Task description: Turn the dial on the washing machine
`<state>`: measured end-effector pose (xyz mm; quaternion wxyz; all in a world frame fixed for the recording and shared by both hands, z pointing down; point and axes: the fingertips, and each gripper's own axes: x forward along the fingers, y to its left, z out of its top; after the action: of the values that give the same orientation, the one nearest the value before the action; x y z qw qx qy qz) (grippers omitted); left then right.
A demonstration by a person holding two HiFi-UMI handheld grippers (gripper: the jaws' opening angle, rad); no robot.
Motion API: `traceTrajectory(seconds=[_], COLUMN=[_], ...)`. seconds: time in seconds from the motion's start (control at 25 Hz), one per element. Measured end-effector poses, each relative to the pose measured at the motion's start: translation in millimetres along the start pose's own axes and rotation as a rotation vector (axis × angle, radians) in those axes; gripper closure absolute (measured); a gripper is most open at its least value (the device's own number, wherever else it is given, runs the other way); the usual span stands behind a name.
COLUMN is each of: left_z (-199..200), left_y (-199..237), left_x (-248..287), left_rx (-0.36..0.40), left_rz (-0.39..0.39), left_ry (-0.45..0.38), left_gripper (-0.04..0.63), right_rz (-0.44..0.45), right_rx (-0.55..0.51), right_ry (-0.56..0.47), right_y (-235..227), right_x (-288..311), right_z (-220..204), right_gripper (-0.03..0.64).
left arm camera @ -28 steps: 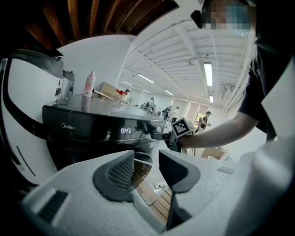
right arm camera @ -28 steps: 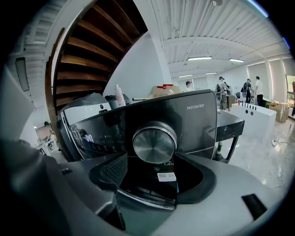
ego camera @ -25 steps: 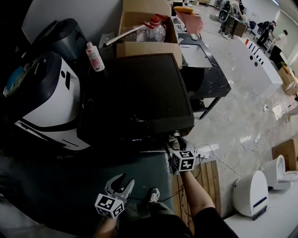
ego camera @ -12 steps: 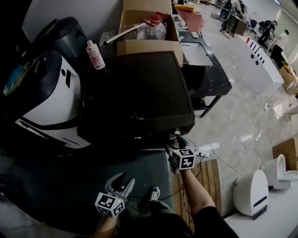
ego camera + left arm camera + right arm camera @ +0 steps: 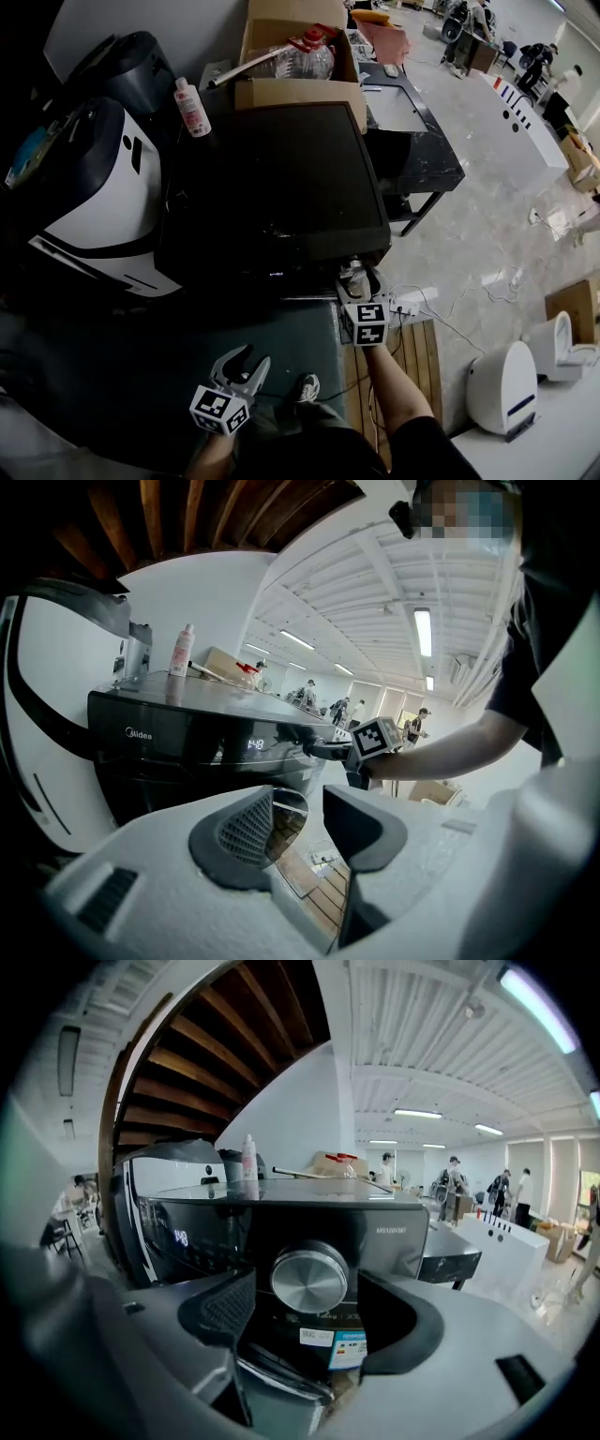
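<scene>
Right tongs opening wide, dial between pads, untouched; left tongs parted, empty. Pre-grip step, seemingly. Next: close on dial, twist.

Large open workshop or test hall. Polished pale floor, ceiling strip lights. Washing machine beside cardboard box; power strip and white appliance on floor. People at far end.

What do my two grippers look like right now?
Both the left gripper and right gripper are light grey, with dark ribbed pads and a black-and-white marker cube each. Black short sleeve. The right gripper's jaws are opening, dial between them.
</scene>
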<state>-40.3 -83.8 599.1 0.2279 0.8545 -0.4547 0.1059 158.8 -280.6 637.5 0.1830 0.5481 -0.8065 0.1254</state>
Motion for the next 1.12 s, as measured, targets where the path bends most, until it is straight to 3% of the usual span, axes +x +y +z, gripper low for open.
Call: traceTrajectory(seconds=[0.16, 0.52, 0.84, 1.12], left_z=[-3, -6, -3, -5], left_y=[2, 10, 10, 7], left_x=[-4, -15, -16, -13], left_rx=[-0.003, -0.02, -0.024, -0.017], left_rz=[0.007, 0.038, 0.036, 0.023], left_ry=[0.003, 0.004, -0.004, 0.004], left_gripper=[0.436, 0.436, 0.437, 0.44], right_rz=[-0.019, -0.073, -0.04, 0.064], right_rx=[-0.08, -0.089, 0.078, 0.349], right_ry=[0.006, 0.04, 0.001, -0.04], right_y=[3, 1, -3, -9], right_x=[1, 10, 10, 11], right_z=[4, -1, 0, -3], right_gripper=[0.298, 0.348, 0.345, 0.345])
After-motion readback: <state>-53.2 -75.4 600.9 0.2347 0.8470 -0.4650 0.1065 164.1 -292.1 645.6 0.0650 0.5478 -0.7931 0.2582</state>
